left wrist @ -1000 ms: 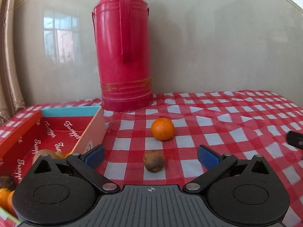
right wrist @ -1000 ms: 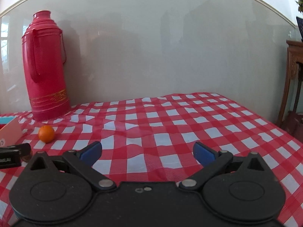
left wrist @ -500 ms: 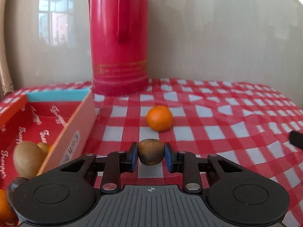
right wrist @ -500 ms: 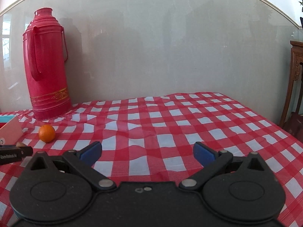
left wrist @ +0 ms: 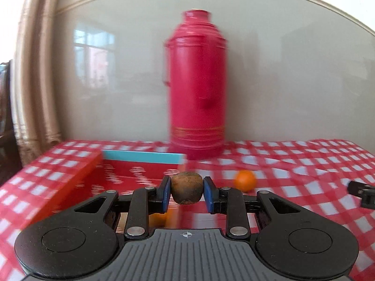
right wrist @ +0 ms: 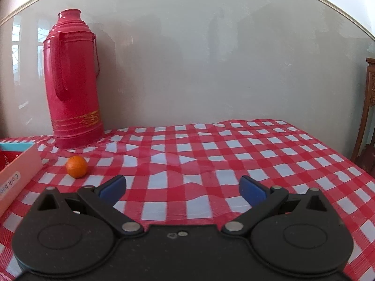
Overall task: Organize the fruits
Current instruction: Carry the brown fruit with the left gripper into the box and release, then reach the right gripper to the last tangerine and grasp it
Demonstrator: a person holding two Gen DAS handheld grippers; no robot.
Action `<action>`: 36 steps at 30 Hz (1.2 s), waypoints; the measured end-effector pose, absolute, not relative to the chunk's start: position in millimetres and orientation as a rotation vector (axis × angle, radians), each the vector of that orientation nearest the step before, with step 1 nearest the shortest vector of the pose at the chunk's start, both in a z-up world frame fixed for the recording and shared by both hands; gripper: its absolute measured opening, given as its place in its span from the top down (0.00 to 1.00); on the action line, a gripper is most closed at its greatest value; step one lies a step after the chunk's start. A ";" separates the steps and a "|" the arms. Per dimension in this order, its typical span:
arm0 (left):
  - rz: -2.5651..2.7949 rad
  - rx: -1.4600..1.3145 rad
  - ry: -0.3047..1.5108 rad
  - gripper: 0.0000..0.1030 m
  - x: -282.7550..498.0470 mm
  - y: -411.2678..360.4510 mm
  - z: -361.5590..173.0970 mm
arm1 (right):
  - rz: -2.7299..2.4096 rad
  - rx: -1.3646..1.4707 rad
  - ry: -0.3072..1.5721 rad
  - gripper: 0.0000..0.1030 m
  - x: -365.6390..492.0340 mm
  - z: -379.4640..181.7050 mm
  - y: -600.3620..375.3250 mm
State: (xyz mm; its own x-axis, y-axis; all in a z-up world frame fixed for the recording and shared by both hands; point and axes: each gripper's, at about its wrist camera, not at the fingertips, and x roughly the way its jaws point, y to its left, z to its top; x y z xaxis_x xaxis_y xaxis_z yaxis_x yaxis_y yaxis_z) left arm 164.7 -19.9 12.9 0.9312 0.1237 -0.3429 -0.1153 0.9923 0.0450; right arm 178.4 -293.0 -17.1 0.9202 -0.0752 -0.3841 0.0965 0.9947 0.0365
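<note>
My left gripper [left wrist: 186, 191] is shut on a small brown fruit [left wrist: 186, 187] and holds it in the air over the right edge of the red cardboard box [left wrist: 131, 175]. An orange fruit [left wrist: 159, 219] shows inside the box under the fingers. A small orange [left wrist: 245, 180] lies on the checked cloth right of the box; it also shows in the right wrist view [right wrist: 76, 166]. My right gripper [right wrist: 182, 187] is open and empty above the cloth, and its tip shows at the right edge of the left wrist view [left wrist: 362, 193].
A tall red thermos [left wrist: 198, 107] stands at the back against the wall, behind the box, also in the right wrist view [right wrist: 71, 86]. The box's near corner [right wrist: 16, 175] is at the left. A wooden chair [right wrist: 366, 117] stands past the table's right edge.
My left gripper closed on the brown fruit, lifted it off the cloth and carried it left and up over the box edge. The right gripper stayed open and shifted only slightly.
</note>
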 end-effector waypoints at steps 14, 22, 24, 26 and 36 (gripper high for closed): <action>0.252 0.099 0.287 0.00 140.9 36.9 2.5 | -0.003 0.032 0.380 0.06 182.7 -14.1 -237.9; 0.284 0.094 0.305 0.00 145.6 54.6 -1.1 | 0.019 0.022 0.375 0.06 191.4 -13.7 -226.2; 0.298 0.092 0.301 0.00 143.0 59.1 -1.5 | 0.023 0.022 0.377 0.06 194.8 -13.6 -222.8; 0.305 0.090 0.297 0.00 139.9 62.8 -1.4 | 0.034 0.028 0.378 0.06 199.2 -12.8 -219.7; 0.345 0.082 0.315 0.00 143.4 86.3 -3.2 | 0.089 -0.012 0.368 0.06 219.5 -11.8 -190.1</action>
